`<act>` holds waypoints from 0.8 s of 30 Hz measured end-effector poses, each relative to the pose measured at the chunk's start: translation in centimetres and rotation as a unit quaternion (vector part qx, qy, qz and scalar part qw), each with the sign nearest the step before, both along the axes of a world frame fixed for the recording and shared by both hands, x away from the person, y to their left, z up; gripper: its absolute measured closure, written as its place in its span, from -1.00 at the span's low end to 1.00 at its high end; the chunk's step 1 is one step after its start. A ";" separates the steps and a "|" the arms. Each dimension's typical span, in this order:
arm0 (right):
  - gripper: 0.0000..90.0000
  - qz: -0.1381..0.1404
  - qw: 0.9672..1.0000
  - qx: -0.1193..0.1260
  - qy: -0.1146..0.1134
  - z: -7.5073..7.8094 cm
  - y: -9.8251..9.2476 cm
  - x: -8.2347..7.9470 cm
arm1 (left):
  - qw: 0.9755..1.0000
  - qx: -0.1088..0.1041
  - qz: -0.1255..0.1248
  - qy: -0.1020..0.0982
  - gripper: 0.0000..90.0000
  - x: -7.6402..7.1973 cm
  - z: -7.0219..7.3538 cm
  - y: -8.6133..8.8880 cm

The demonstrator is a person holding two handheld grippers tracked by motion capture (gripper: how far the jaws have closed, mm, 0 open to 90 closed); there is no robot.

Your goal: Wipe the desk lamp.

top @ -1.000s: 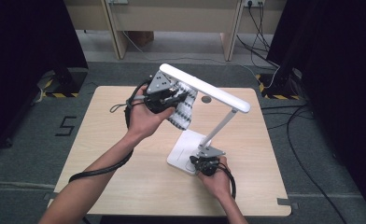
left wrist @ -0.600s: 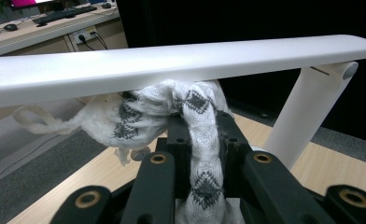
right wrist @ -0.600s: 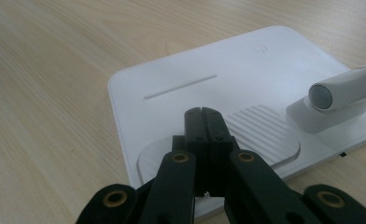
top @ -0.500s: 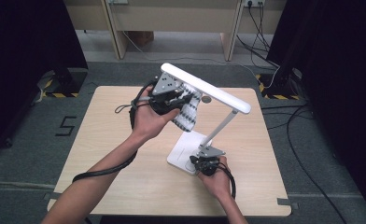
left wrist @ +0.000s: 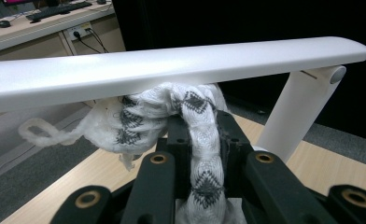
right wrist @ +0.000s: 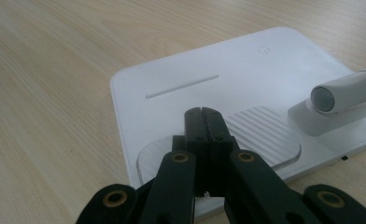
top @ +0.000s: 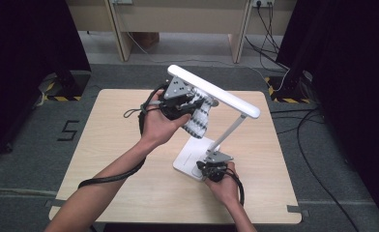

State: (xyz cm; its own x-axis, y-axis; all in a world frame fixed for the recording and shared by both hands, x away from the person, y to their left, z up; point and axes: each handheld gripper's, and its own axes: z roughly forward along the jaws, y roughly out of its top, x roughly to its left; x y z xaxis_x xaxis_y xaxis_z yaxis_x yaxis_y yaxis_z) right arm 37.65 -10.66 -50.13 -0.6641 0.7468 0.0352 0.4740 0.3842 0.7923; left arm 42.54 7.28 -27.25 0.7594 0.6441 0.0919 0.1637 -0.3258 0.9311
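Observation:
A white desk lamp stands on the wooden table, with its flat base (top: 187,162) at front right and its long head (top: 216,94) tilted above. My left gripper (top: 185,104) is shut on a white cloth with a dark diamond pattern (top: 199,121). In the left gripper view the cloth (left wrist: 202,140) is bunched up against the underside of the lamp head (left wrist: 172,65), between my jaws (left wrist: 202,126). My right gripper (top: 211,166) is shut with nothing in it. Its tips (right wrist: 208,119) rest on the lamp base (right wrist: 195,70), beside the arm's hinge (right wrist: 342,98).
The lamp's slanted arm (top: 228,130) runs between my two hands. The left gripper's black cable (top: 110,179) loops over the table's left front. Bare tabletop (top: 115,140) lies to the left. Floor cables (top: 298,121) and dark curtains flank the table.
My left gripper and the cloth have slid slightly to the right along the underside of the lamp head. The right gripper has stayed on the base.

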 end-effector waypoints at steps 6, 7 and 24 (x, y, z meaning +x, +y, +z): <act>1.00 0.000 1.000 0.001 -0.001 0.0 0.0 0.0 | 1.000 0.002 -0.005 0.003 0.72 -0.3 0.1 -0.6; 1.00 -0.001 1.000 0.001 -0.001 0.0 0.0 0.0 | 1.000 0.003 -0.007 0.003 0.72 -0.3 0.1 -0.8; 1.00 0.002 1.000 0.000 0.000 0.0 0.0 0.1 | 0.999 0.007 -0.031 0.008 0.71 -1.0 -0.2 -2.4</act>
